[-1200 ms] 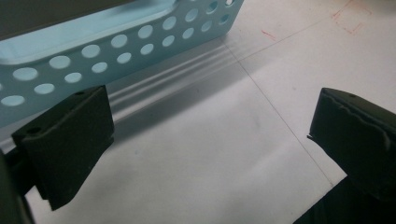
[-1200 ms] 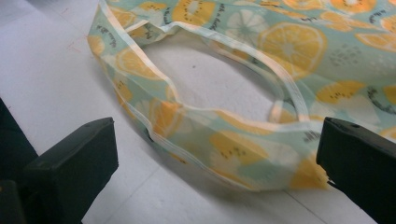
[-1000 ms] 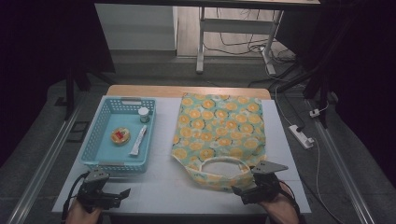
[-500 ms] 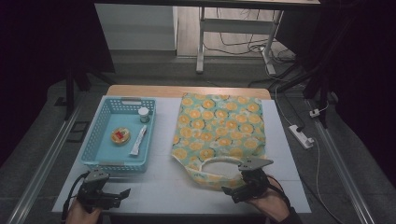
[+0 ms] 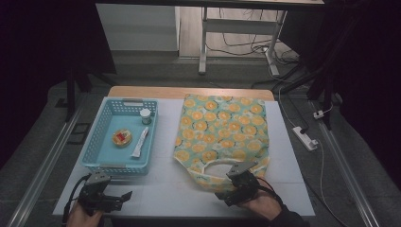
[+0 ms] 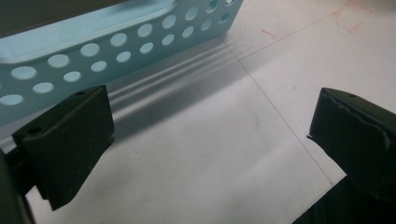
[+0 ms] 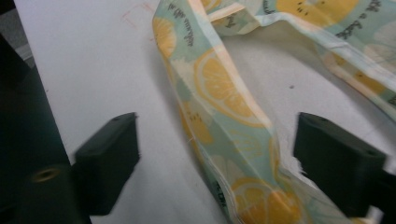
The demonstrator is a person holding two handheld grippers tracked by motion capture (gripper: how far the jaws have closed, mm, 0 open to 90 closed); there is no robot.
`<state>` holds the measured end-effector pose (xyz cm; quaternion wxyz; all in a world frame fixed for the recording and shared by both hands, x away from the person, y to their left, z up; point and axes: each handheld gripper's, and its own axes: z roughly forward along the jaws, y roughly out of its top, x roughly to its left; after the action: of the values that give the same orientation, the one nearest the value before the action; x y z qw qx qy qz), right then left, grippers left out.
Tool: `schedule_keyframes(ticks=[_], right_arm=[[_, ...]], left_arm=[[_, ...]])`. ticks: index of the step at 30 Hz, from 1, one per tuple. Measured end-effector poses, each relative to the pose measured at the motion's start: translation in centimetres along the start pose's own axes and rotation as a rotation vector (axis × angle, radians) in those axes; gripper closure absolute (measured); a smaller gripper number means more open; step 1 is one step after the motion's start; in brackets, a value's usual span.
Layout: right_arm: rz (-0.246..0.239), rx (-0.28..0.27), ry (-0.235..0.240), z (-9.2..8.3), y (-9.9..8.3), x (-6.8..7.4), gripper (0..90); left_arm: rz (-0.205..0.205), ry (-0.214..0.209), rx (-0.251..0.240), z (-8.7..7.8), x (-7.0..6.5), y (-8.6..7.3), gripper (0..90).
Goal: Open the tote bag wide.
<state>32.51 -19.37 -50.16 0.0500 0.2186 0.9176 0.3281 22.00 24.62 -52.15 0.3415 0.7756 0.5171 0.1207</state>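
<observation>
A tote bag (image 5: 222,127) printed with lemons lies flat on the white table (image 5: 165,184), its handle loop (image 5: 208,178) at the near end. My right gripper (image 5: 223,194) sits at that loop, pointing left. In the right gripper view the handle strap (image 7: 219,88) runs between the two jaws of my right gripper (image 7: 217,126). The jaws have just been closing, and a gap remains on both sides of the strap. My left gripper (image 5: 124,196) rests at the near left corner. Its jaws stand wide apart over bare table (image 6: 210,107), close to the blue basket (image 6: 116,42).
The blue basket (image 5: 101,137) at the left holds a small white-lidded jar (image 5: 145,115), a round dish with red contents (image 5: 122,137) and a white tube (image 5: 140,143). A power strip (image 5: 305,138) lies on the floor to the right. A wooden edge (image 5: 189,92) marks the table's far side.
My right gripper has slid left along the bag's near end to the handle, and its jaws have narrowed around the strap. The left gripper has stayed put.
</observation>
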Motion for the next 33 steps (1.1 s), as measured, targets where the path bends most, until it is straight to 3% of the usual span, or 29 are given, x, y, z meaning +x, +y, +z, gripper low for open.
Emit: schedule_keyframes(ticks=[4,5,6,8,10,13,23,33], right_arm=[[-0.018,0.022,-0.002,-0.1,0.1,-0.2,42.6],[-0.018,0.022,-0.002,-0.1,0.1,-0.2,42.6],[-0.019,0.031,0.003,-0.1,0.1,-0.4,53.9],[-0.016,0.039,0.016,-0.2,0.2,-0.5,64.4],[-0.019,0.05,-0.004,-0.2,0.2,-0.6,73.8],[-0.023,0.035,0.006,-0.7,0.4,-0.6,87.0],[0.011,-0.018,0.04,-2.1,1.4,-1.4,89.4],[0.038,-0.05,0.036,-3.2,3.2,-3.9,89.5]], left_arm=[[0.002,-0.001,0.003,0.0,0.0,0.0,0.6],[0.002,-0.001,0.003,0.0,0.0,0.0,0.6],[0.002,-0.001,0.004,0.0,0.0,0.0,0.6],[0.001,-0.002,0.004,0.0,0.0,0.0,0.7],[0.001,-0.002,0.006,0.0,0.0,0.0,0.8],[0.0,-0.002,0.008,0.1,0.0,0.0,0.9],[-0.005,-0.001,0.008,0.1,0.1,0.0,1.1],[-0.01,-0.002,0.005,0.1,0.1,0.0,1.2]])
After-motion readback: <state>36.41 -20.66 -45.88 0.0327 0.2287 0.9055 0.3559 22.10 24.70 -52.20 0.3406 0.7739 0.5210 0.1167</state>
